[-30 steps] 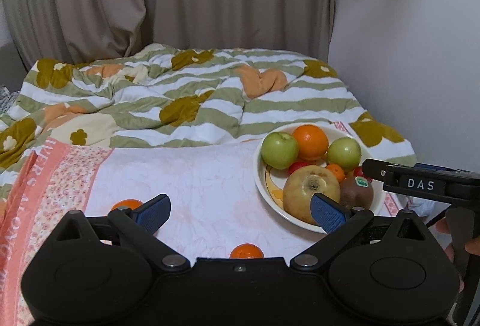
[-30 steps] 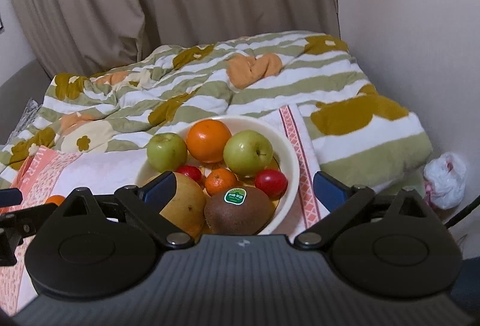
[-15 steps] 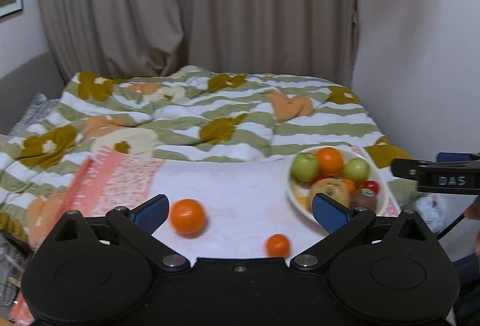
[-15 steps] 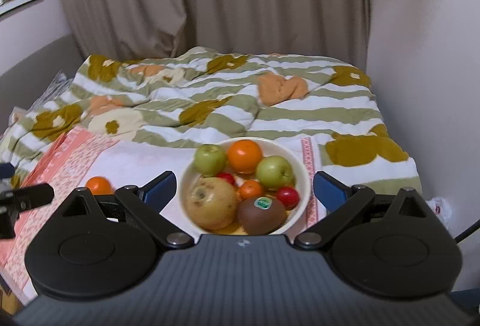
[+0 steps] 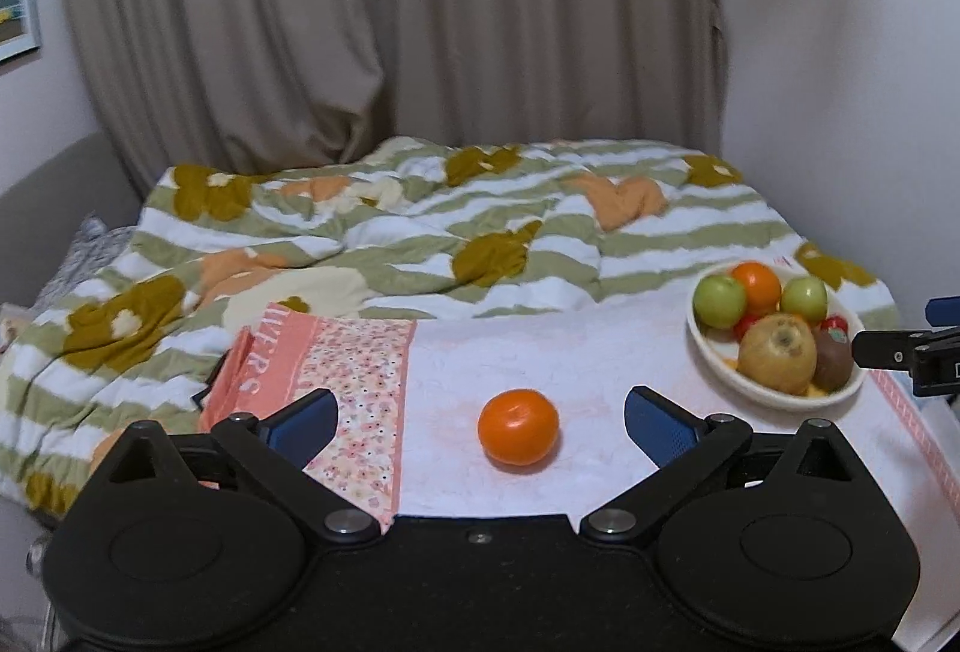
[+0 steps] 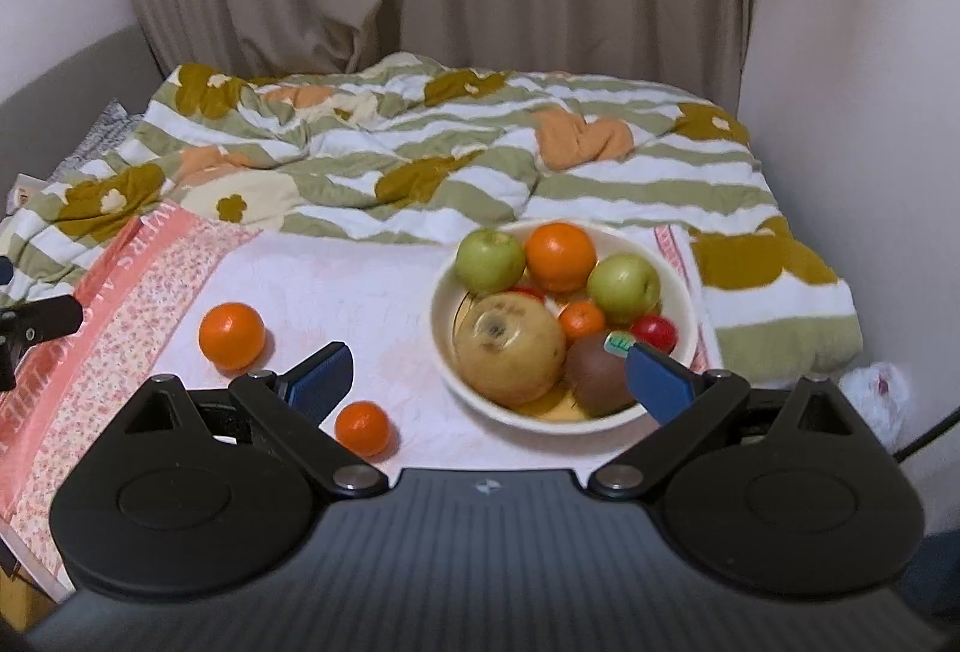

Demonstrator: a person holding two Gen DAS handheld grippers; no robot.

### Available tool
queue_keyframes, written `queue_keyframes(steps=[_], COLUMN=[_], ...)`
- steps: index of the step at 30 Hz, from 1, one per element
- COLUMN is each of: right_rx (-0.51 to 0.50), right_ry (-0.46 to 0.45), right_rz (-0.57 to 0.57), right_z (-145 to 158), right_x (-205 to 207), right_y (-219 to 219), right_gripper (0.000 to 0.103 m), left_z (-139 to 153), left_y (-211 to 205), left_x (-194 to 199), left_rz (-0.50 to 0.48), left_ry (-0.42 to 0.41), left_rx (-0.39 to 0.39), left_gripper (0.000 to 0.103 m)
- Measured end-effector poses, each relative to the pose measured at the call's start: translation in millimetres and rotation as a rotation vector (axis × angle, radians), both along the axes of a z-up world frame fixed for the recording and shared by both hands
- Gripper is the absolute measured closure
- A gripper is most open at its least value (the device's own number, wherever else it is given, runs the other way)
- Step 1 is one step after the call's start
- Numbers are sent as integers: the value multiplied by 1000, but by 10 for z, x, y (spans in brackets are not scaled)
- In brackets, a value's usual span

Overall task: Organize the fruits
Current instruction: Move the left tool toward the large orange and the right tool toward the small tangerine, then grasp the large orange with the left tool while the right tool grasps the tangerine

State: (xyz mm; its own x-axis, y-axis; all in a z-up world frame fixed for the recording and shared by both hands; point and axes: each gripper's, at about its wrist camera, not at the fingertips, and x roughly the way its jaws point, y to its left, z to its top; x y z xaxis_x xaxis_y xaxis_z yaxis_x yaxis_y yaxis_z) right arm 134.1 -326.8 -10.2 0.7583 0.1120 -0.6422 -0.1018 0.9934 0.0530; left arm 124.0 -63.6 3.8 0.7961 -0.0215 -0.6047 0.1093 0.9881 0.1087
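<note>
Both tools spread wide, empty, left tool framing a large round orange on the white pink-bordered towel, right tool above the fruit-filled cream ceramic bowl, a small orange mandarin just beside its left finger.

Between the left gripper's blue fingers lay a bright orange on a white towel with a pink flowered border. Between the right gripper's blue fingers sat a cream bowl of green apples, oranges and a brown kiwi (green sticker). Beyond the fingers, the blanket was green-and-white striped with mustard flowers.
</note>
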Motion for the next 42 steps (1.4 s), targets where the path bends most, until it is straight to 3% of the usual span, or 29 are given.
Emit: queue_keyframes(steps=[12,17,19,26,31,38,42], right_rx=[23,47,54,59,63,61,57], right_ry=[77,116,126,169,196,219,229], right_rz=[-80,-116,-128,-146,-141,-110,-88], right_z=[-473,-646,-696,-842,-924,-980,-1009], right_x=[114,202,228,326,397,498,543], right_y=[400,543,589,711,730,791,831], right_gripper=[0,0,0,0,10,26,30], left_z=[-530,-794,-887,-1135,-1246,-1242,-1239], left_y=[295,283,257,177,141,147,182], left_x=[620,953,1063,1303,1366,1340,1324], left_rz=[-278,-370,-387,-423,-425,-437,-422], left_ry=[87,159,189,282,323,307,302], left_rx=[31,5,0,-26,-29,-11,-3], left_gripper=[0,2,3,22,39,40,40])
